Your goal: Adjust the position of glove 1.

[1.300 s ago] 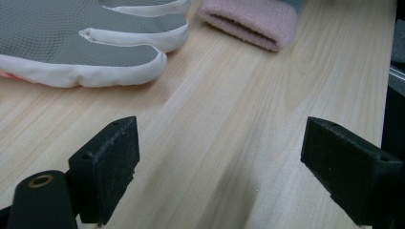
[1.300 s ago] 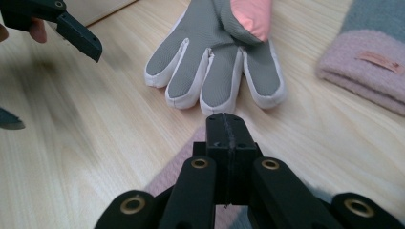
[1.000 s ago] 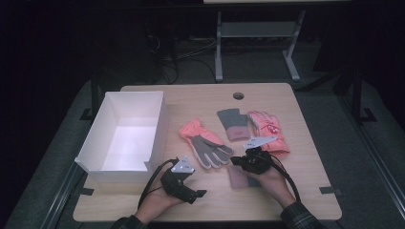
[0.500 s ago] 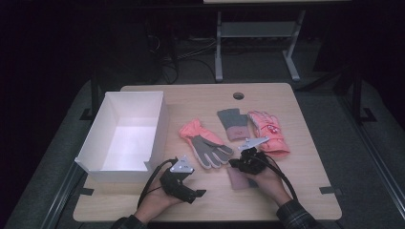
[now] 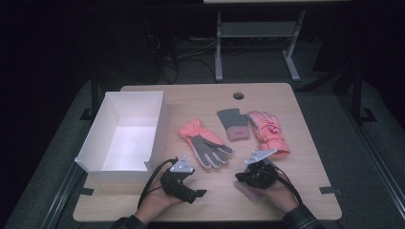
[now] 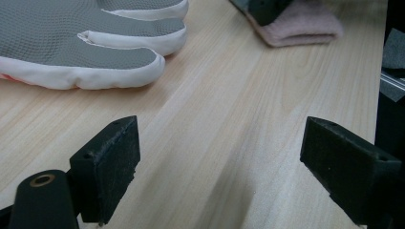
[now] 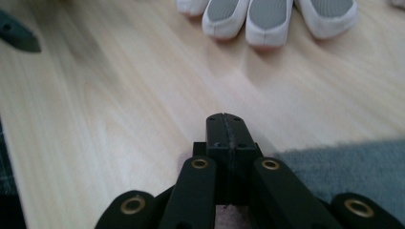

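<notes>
An orange glove with a grey palm (image 5: 205, 145) lies mid-table, and its fingertips (image 7: 267, 14) show ahead of my right gripper. A grey and pink knit piece (image 5: 233, 124) and a pink glove (image 5: 267, 131) lie farther right. My left gripper (image 5: 198, 194) rests open near the front edge, its jaws (image 6: 219, 157) wide over bare wood beside the glove (image 6: 81, 47). My right gripper (image 5: 238, 177) is shut, tips (image 7: 227, 119) together with nothing seen between them. It lies over a pink and grey cloth (image 5: 247, 192), whose grey part (image 7: 348, 162) shows beside the jaws.
A white open box (image 5: 126, 133) stands at the table's left. The wooden table (image 5: 200, 98) has a cable hole (image 5: 238, 96) at the back. A metal stand (image 5: 258, 43) and cables are on the dark floor behind.
My right hand has drawn back toward the table's front edge, and the pink cloth beneath it has shifted the same way. The left gripper has stayed in place.
</notes>
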`<action>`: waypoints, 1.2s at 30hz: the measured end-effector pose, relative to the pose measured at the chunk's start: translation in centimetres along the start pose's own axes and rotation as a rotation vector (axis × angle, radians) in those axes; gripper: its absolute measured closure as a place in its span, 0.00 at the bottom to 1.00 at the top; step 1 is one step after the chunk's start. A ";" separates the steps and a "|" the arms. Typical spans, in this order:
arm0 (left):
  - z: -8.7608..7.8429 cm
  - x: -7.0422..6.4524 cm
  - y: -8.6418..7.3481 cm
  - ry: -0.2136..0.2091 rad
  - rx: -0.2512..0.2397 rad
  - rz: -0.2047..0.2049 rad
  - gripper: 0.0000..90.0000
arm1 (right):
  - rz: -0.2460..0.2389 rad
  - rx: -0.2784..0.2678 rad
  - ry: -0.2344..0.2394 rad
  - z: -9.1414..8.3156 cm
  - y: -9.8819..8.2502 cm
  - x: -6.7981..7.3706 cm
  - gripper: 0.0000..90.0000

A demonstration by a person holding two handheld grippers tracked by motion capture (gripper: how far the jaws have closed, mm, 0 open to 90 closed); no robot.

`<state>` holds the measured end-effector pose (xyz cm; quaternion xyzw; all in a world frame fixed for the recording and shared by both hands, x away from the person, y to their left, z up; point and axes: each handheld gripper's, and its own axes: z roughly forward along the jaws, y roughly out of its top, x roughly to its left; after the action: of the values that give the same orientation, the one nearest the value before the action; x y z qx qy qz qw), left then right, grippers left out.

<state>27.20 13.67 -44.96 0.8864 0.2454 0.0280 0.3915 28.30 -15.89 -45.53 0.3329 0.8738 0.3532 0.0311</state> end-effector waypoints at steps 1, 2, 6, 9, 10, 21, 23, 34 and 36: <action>0.0 0.0 0.0 0.000 -0.001 0.000 0.15 | 0.008 0.003 0.001 -0.2 -0.2 0.1 1.00; 0.0 0.0 0.0 0.000 -0.001 0.000 0.15 | 0.008 0.003 0.001 -0.2 -0.2 0.1 1.00; -0.1 0.0 -0.1 0.014 -0.007 -0.003 0.14 | 0.009 0.014 -0.006 -1.7 -1.8 0.6 1.00; -0.2 0.1 -0.1 0.020 0.001 -0.003 0.15 | 0.026 0.010 -0.012 -2.7 -3.0 0.7 1.00; -0.2 0.1 -0.1 0.018 0.002 -0.011 0.15 | 0.032 0.009 -0.015 -3.0 -3.3 0.7 1.00; 0.0 0.1 -0.1 0.020 0.006 -0.019 0.15 | 0.093 -0.001 -0.077 -6.3 -6.6 -0.4 1.00; 0.0 0.0 -0.1 0.021 0.006 -0.016 0.15 | 0.103 -0.011 -0.080 -6.7 -6.7 -0.6 1.00; 0.5 -0.2 0.1 0.017 0.021 -0.009 0.15 | 0.184 -0.064 -0.207 -6.8 -4.8 -4.3 1.00; 0.5 -0.1 0.1 0.014 0.021 -0.006 0.15 | 0.194 -0.030 -0.212 -5.9 -4.7 -4.4 1.00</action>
<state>27.22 13.25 -45.22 0.8897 0.2509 0.0305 0.3803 27.37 -24.57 -44.94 0.4504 0.8240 0.3306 0.0938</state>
